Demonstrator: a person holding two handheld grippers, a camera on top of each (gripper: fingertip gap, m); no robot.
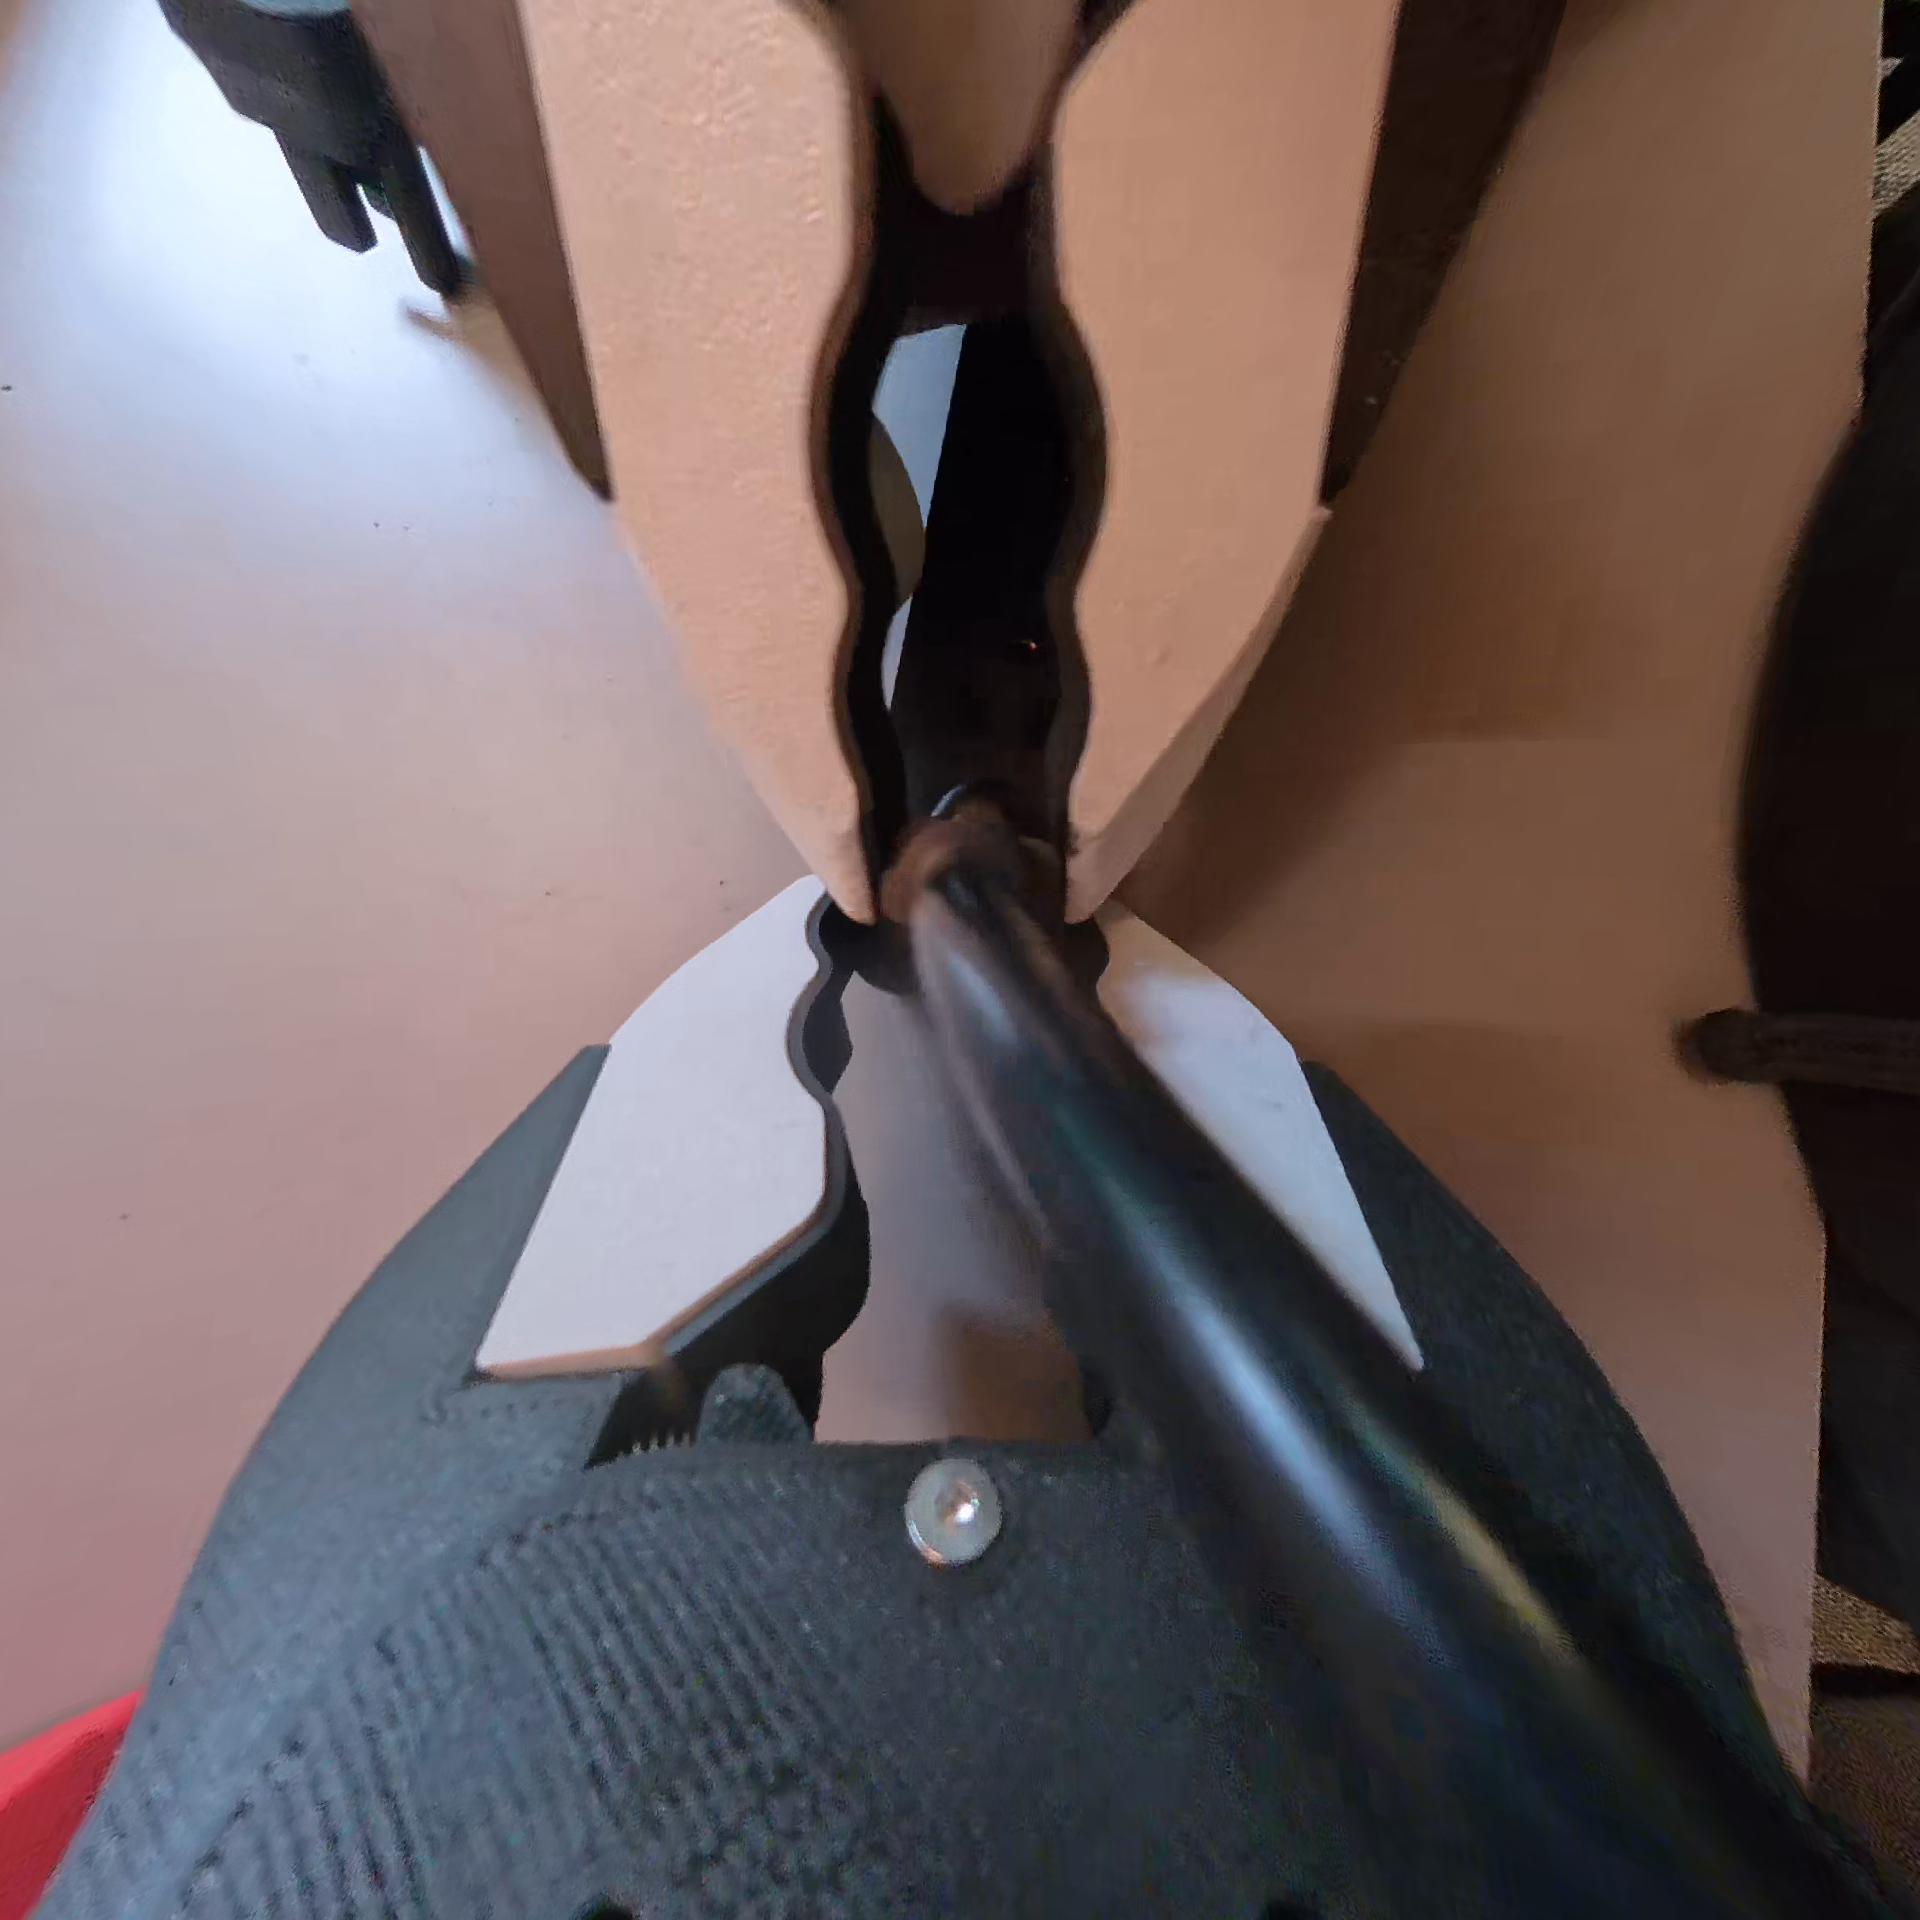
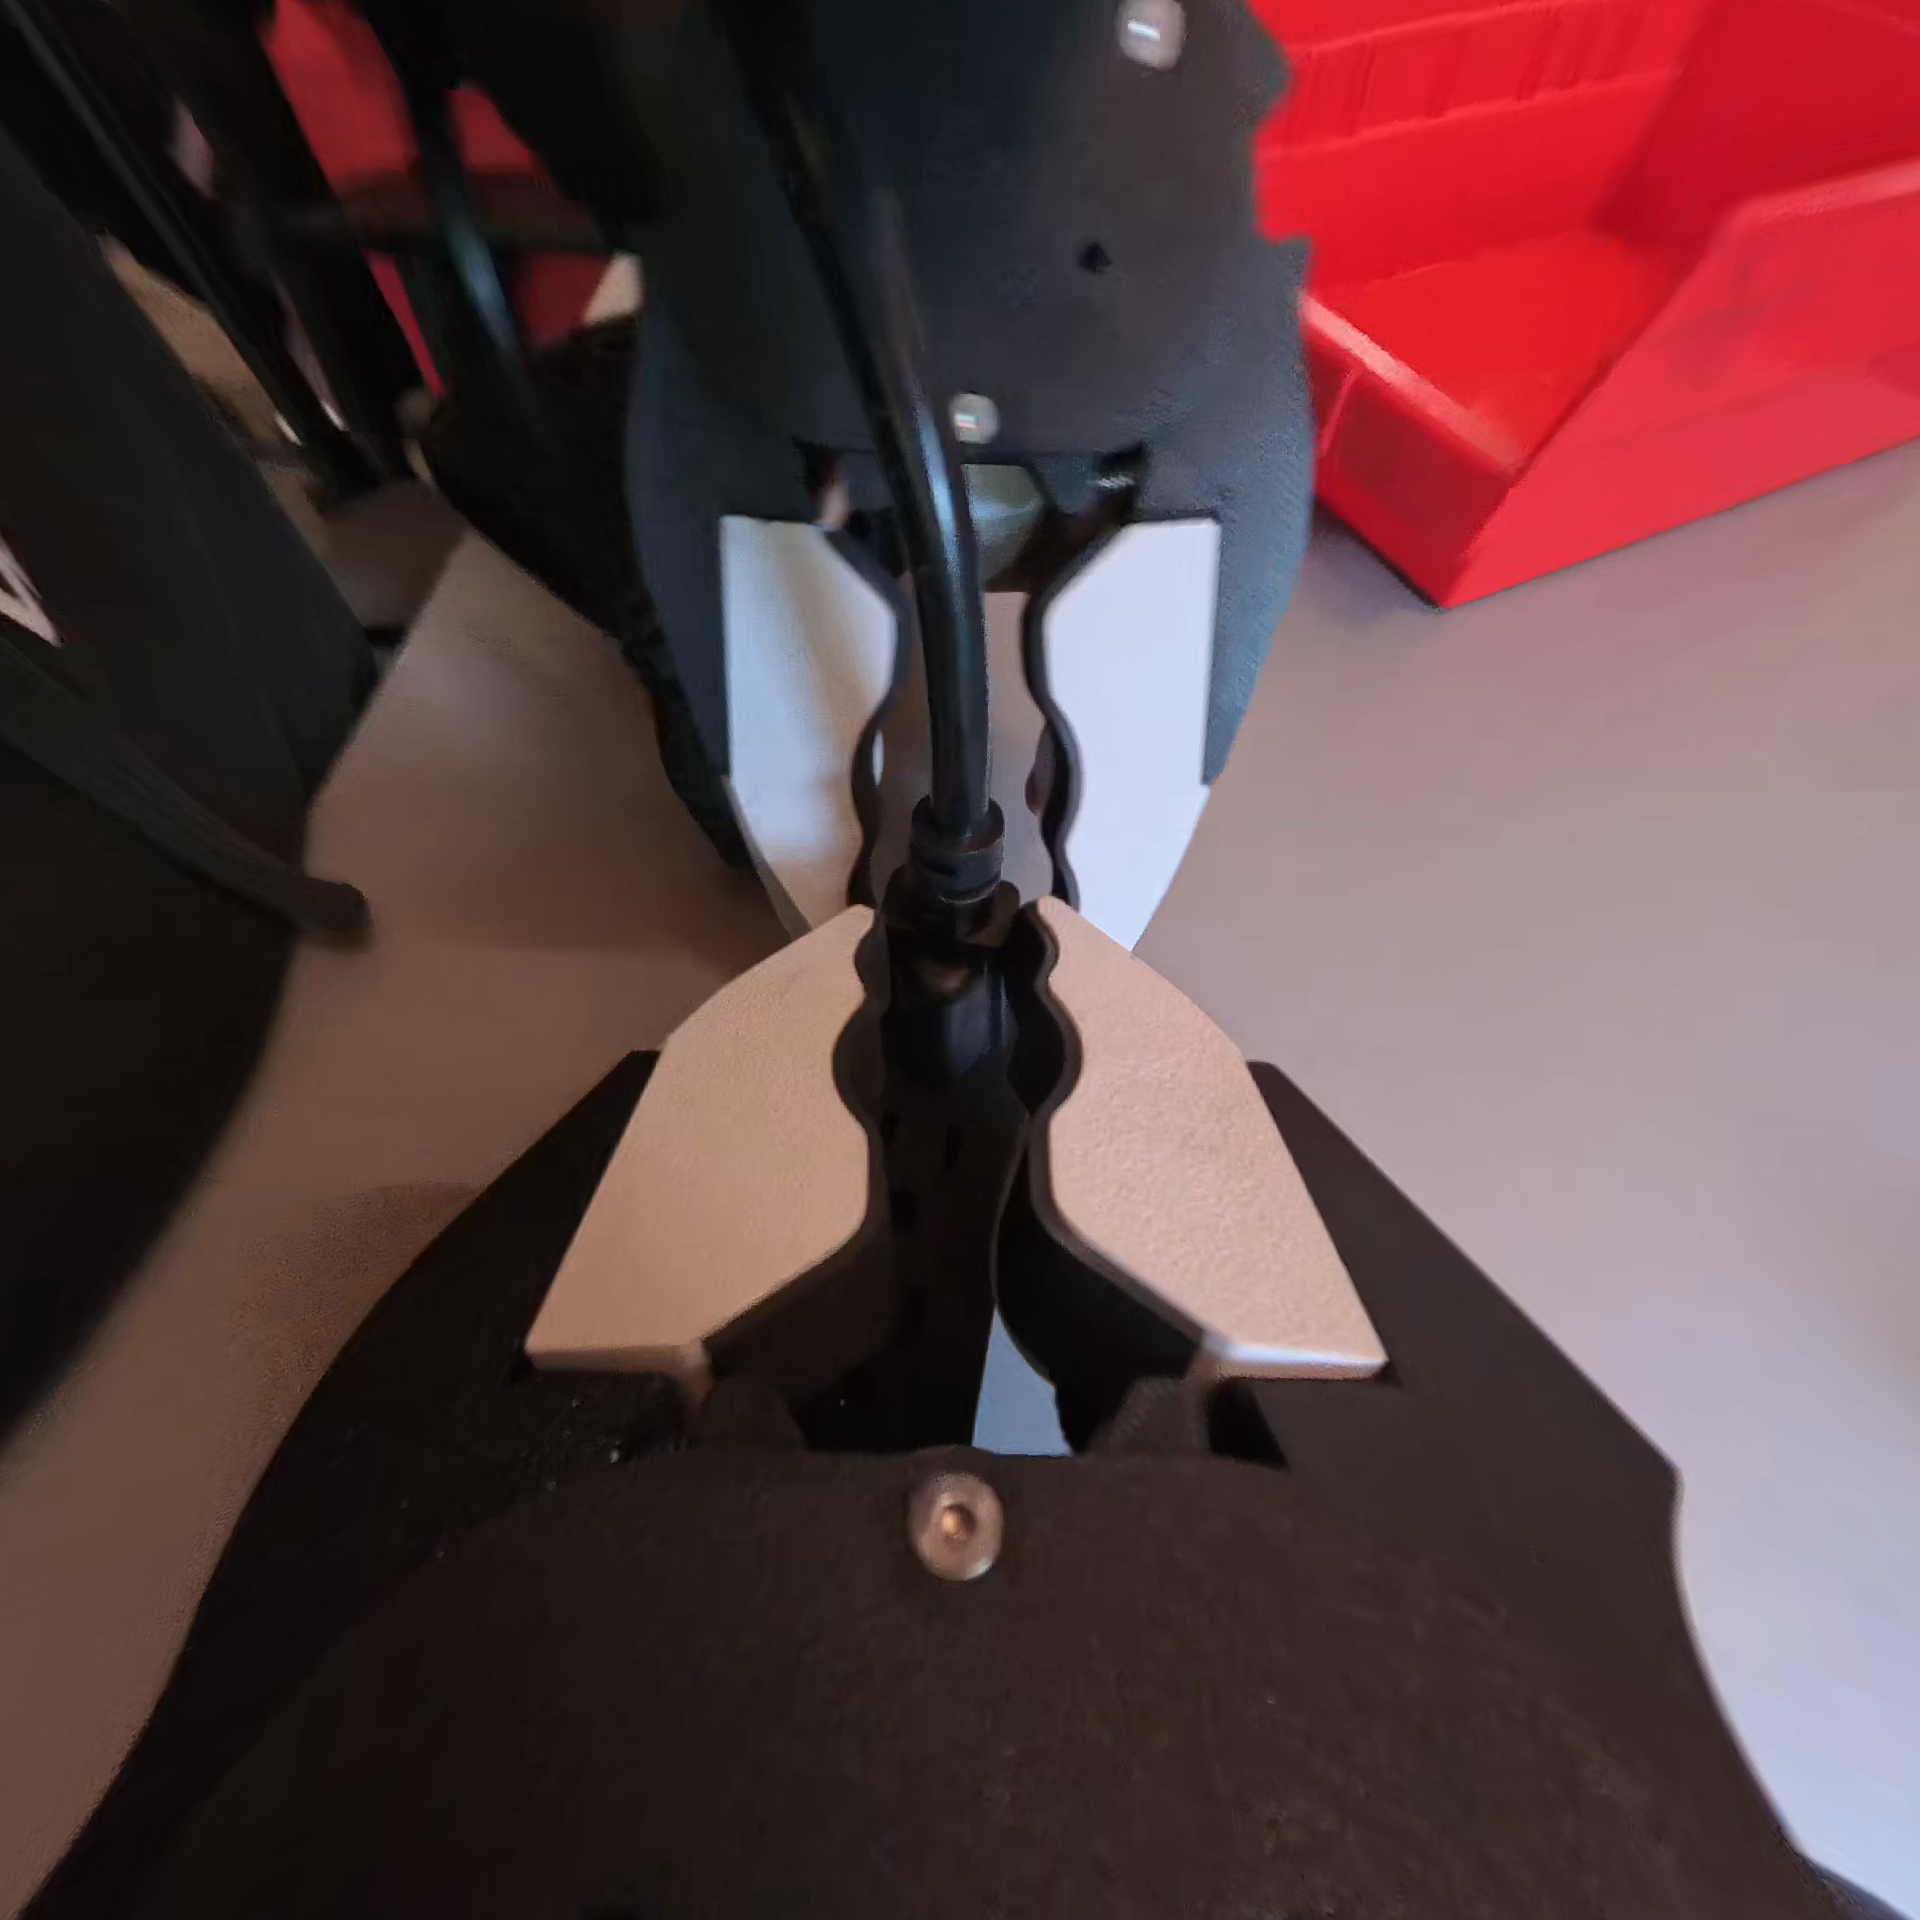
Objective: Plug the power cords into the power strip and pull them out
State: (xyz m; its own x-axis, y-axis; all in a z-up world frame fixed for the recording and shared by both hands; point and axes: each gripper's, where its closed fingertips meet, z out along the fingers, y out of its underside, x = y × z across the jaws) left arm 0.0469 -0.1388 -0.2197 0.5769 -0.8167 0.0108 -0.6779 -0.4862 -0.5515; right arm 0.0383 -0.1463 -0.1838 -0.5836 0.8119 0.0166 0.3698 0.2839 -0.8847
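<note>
My right gripper (image 2: 951, 925) is shut on a black power plug (image 2: 945, 1049), held above the table. The plug's black cord (image 2: 951, 675) runs forward from its ribbed collar, between the white fingers (image 2: 800, 727) of my left gripper, which faces mine tip to tip. In the left wrist view, my left gripper (image 1: 961, 935) stands slightly open around the cord (image 1: 1195, 1247), with a small gap on each side. The right gripper's fingers (image 1: 727, 520) hold the plug (image 1: 987, 623) beyond it. No power strip is in view.
A second black plug (image 1: 343, 135) lies on the grey table (image 2: 1507, 935) at the far left. A red bin (image 2: 1558, 364) stands at the back right. A dark bag (image 2: 104, 727) with a strap (image 2: 208, 852) sits at the table's left edge. Both grippers' tips are close together, under 4 cm apart.
</note>
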